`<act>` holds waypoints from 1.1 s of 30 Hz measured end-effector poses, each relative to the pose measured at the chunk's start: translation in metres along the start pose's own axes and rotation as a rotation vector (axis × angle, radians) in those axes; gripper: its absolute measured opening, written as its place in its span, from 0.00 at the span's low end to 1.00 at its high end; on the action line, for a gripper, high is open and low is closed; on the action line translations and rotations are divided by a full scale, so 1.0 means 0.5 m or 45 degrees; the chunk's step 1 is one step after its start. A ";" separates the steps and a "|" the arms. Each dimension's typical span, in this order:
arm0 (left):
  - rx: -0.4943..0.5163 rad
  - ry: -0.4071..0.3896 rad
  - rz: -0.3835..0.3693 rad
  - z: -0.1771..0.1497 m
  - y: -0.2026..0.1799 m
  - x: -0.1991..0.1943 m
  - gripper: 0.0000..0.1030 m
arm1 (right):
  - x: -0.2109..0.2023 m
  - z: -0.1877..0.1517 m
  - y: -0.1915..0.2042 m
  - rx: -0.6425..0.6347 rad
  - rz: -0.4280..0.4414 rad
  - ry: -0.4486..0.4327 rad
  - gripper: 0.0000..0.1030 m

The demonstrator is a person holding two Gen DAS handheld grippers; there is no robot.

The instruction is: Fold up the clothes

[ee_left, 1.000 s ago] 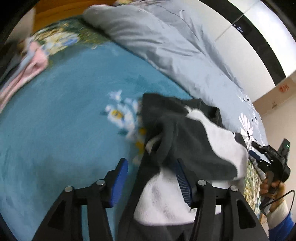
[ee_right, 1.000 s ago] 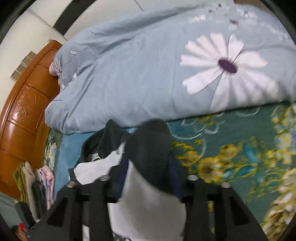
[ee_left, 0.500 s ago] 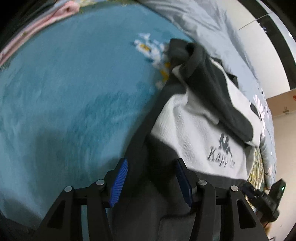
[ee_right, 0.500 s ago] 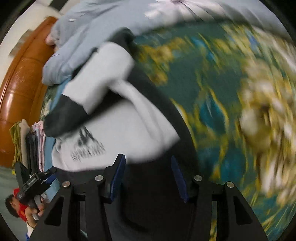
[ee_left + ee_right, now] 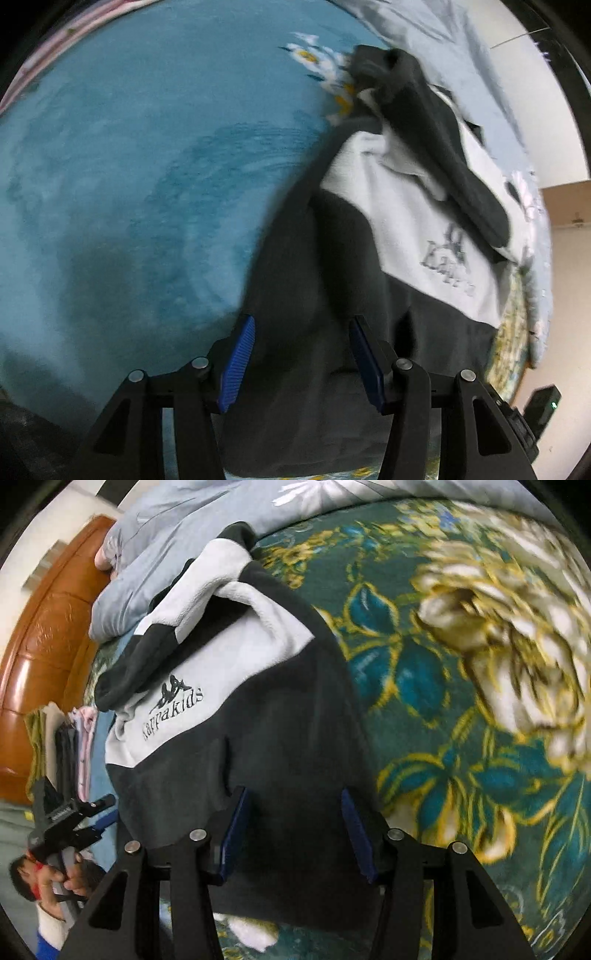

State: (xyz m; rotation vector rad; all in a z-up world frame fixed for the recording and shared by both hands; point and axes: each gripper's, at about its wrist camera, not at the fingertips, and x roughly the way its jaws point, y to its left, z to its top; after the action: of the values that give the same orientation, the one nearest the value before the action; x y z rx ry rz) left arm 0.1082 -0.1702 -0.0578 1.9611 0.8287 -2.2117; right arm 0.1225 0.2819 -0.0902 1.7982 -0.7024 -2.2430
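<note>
The fingers of the left gripper point(image 5: 301, 354) stand partly apart with the dark hem of the sweatshirt point(image 5: 402, 221) between them; whether the blue pads point(image 5: 238, 363) press the cloth I cannot tell. The fingers of the right gripper point(image 5: 293, 834) are set much the same, straddling the dark lower part of the sweatshirt point(image 5: 280, 716), and the grip is equally unclear.

A second ago the sweatshirt hung bunched and lifted in both grippers. Now it lies spread on the bed, chest side up, with the printed logo point(image 5: 173, 705) showing on the white panel. The left view has tipped down from the far grey quilt to the teal blanket point(image 5: 122, 177).

From both grippers the garment stretches away: hem at the fingers, white chest panel beyond, and a dark sleeve point(image 5: 443, 140) draped across the top. Its far end reaches the grey quilt point(image 5: 192, 520). To the right lies the flowered part of the blanket point(image 5: 480, 646).
</note>
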 end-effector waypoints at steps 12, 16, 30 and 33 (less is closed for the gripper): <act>-0.040 0.060 -0.022 0.005 0.016 0.010 0.54 | -0.016 0.007 -0.048 0.082 0.117 -0.063 0.51; -0.005 0.131 -0.029 -0.004 0.004 0.022 0.53 | 0.000 0.013 -0.052 0.095 0.181 -0.029 0.51; 0.000 0.166 0.056 -0.033 0.005 0.012 0.53 | -0.037 -0.001 -0.122 0.091 0.179 -0.039 0.51; -0.009 0.193 0.012 -0.042 0.007 0.012 0.53 | -0.027 -0.010 -0.133 0.142 0.248 -0.036 0.51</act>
State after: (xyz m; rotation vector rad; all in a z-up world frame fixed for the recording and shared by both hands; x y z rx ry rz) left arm 0.1273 -0.1625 -0.0655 2.1460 0.8415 -2.0722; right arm 0.1404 0.3441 -0.1104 1.6671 -0.9809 -2.1436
